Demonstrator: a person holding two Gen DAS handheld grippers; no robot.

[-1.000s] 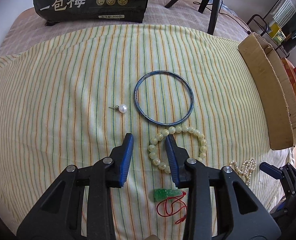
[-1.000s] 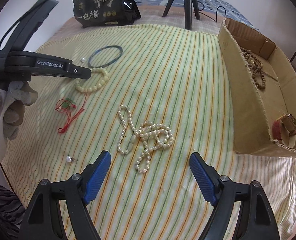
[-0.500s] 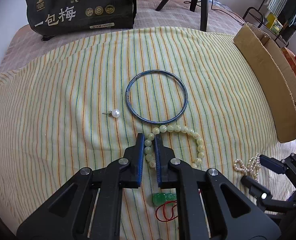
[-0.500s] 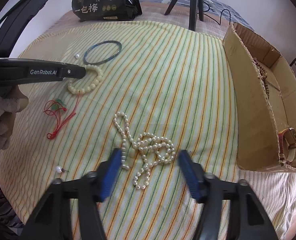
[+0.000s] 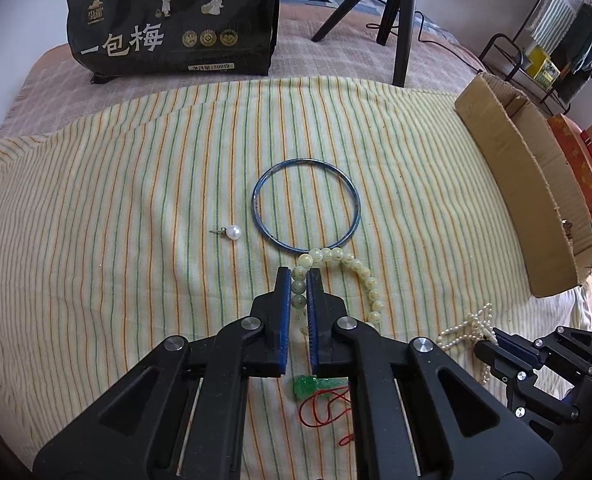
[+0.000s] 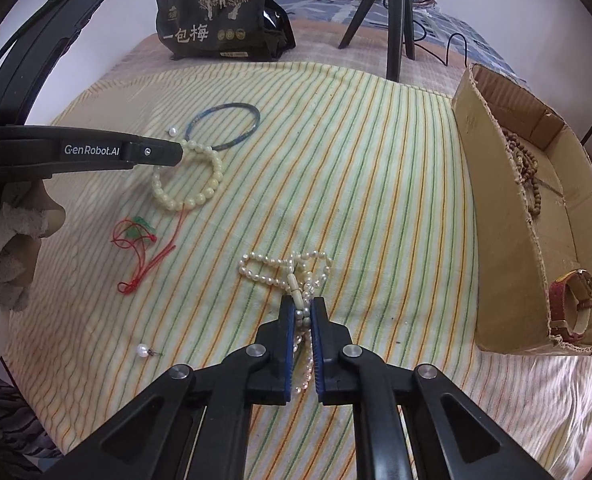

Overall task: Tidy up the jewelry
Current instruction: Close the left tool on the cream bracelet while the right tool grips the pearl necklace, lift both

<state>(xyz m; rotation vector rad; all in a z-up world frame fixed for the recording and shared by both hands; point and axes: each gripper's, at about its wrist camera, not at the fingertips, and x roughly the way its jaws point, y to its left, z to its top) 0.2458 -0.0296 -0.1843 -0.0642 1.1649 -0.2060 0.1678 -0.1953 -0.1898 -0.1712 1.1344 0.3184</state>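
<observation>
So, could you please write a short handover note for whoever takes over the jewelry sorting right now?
Left tool: shut on the pale green bead bracelet, which lies on the striped cloth.
Right tool: shut on the bunched pearl necklace.
Done: wooden bead strand and red-strap watch are in the cardboard box.
Left on the cloth: blue bangle, green pendant on red cord, two pearl earrings.
Next, probably: lift both held pieces into the box, then the rest.
</observation>
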